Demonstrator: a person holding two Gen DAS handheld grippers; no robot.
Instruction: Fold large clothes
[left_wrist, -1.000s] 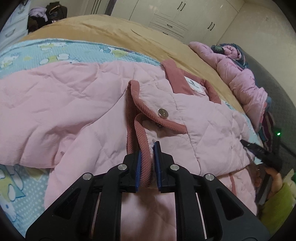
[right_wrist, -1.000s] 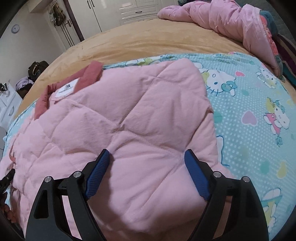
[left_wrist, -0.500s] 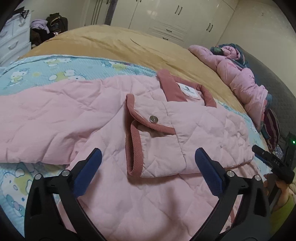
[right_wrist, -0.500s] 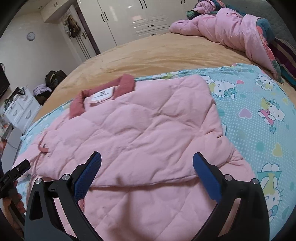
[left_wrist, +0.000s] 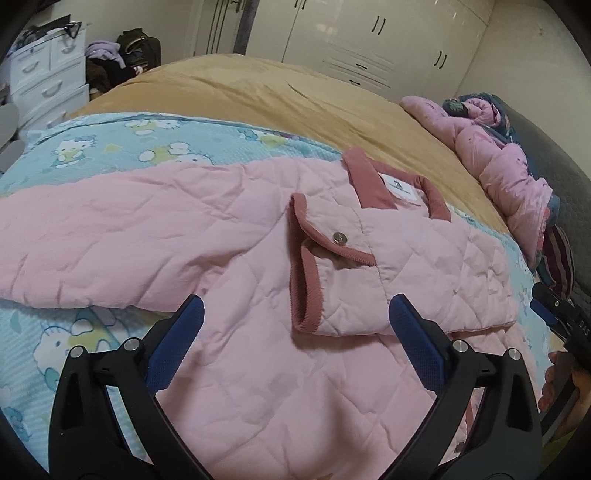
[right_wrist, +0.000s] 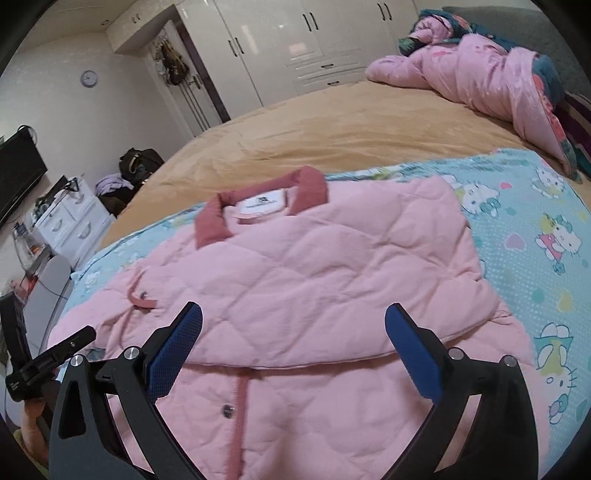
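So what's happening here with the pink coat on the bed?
A person is folding a pink quilted jacket with a handheld gripper in each hand. It lies on a cartoon-print sheet on the bed. One sleeve, with its darker pink cuff, is folded across the body; the other sleeve lies spread out to the side. The left gripper and right gripper are both open above the jacket, holding nothing.

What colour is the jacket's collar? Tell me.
Dusty rose-red collar, darker than the pale pink jacket; right wrist view shows it best.
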